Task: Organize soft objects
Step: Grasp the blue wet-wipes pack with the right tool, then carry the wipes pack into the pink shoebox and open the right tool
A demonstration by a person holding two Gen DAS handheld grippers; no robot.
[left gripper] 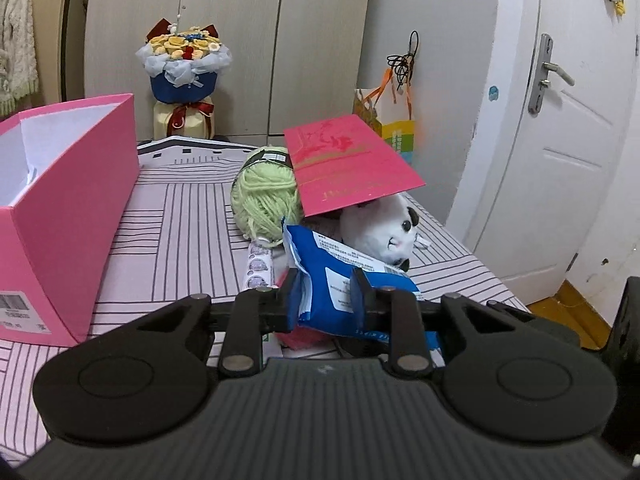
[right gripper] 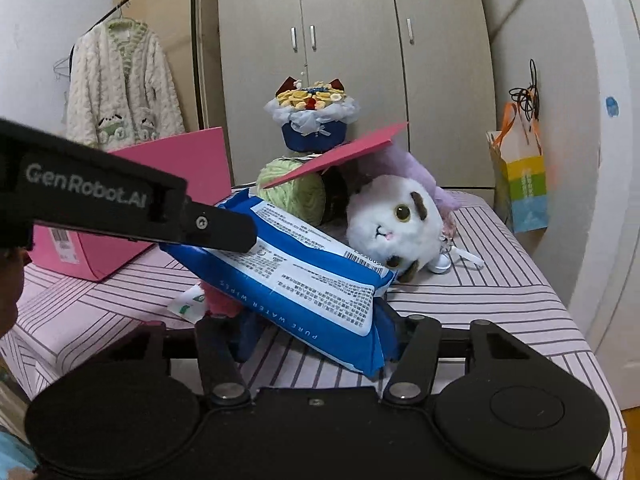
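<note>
Both grippers close on the blue wipes pack [right gripper: 304, 276], tilted above the striped bedspread [right gripper: 480, 312]: the left gripper [left gripper: 326, 300] pinches its end, and the right gripper [right gripper: 316, 336] has its jaws on either side of the near corner. Left stands a pink box [left gripper: 76, 216]; behind, green yarn [left gripper: 264, 200], a red card [left gripper: 348, 164], then a white plush cat [right gripper: 394, 220].

Tilted blue wipes pack [right gripper: 304, 280], lifted
</note>
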